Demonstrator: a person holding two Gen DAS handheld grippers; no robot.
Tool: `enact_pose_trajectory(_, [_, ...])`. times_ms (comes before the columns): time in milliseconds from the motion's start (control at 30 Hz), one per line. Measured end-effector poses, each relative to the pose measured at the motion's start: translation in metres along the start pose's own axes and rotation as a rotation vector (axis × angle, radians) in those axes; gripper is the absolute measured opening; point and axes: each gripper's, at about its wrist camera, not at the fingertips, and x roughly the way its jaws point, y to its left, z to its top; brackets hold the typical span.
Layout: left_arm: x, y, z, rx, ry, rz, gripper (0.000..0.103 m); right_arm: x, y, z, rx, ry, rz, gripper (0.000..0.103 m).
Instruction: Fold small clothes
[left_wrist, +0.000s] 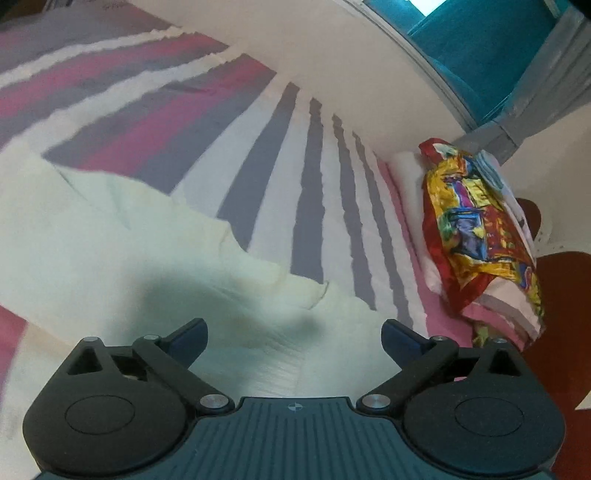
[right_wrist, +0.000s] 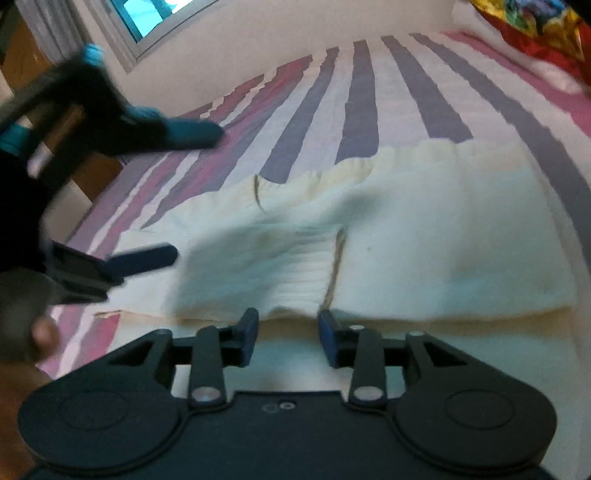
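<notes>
On the striped bed (right_wrist: 362, 96), both the left claw (left_wrist: 294, 334) and right claw (right_wrist: 288, 334) hung released over the cream garment (right_wrist: 406, 229), whose loose fold might slip if nudged

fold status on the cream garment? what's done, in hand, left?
Done: cream knit garment lies spread on the striped bedsheet, apparently with one fold already in it. In hand: nothing. The left gripper is open above the cloth; the right gripper is open at its near edge. Left: grasping and the remaining folds.
</notes>
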Motion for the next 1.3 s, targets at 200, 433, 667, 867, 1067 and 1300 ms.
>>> enact_pose_trajectory(200, [-0.048, 0.056, -0.018, -0.01, -0.024, 0.141, 0.099, 0.006, -0.006, 0.006, 0.1, -0.035, -0.001, 0.033])
enact_pose_trajectory(433, [-0.058, 0.089, -0.044, 0.133, -0.084, 0.361, 0.099, 0.02, 0.005, 0.016, 0.088, -0.017, -0.01, 0.006])
enact_pose_trajectory(667, [-0.033, 0.067, -0.048, 0.248, -0.171, 0.513, 0.099, -0.002, 0.012, 0.028, -0.051, -0.142, -0.145, 0.004])
enact_pose_trajectory(867, [-0.026, 0.08, -0.042, 0.202, -0.218, 0.596, 0.099, -0.035, -0.01, 0.039, -0.088, -0.238, -0.183, 0.004])
enact_pose_trajectory(1067, [-0.017, 0.087, -0.034, 0.215, -0.236, 0.659, 0.099, -0.046, -0.027, 0.035, -0.099, -0.27, -0.238, 0.004])
enact_pose_trajectory(1300, [-0.015, 0.094, -0.042, 0.234, -0.207, 0.65, 0.099, -0.034, -0.059, 0.036, -0.065, -0.243, -0.348, 0.004])
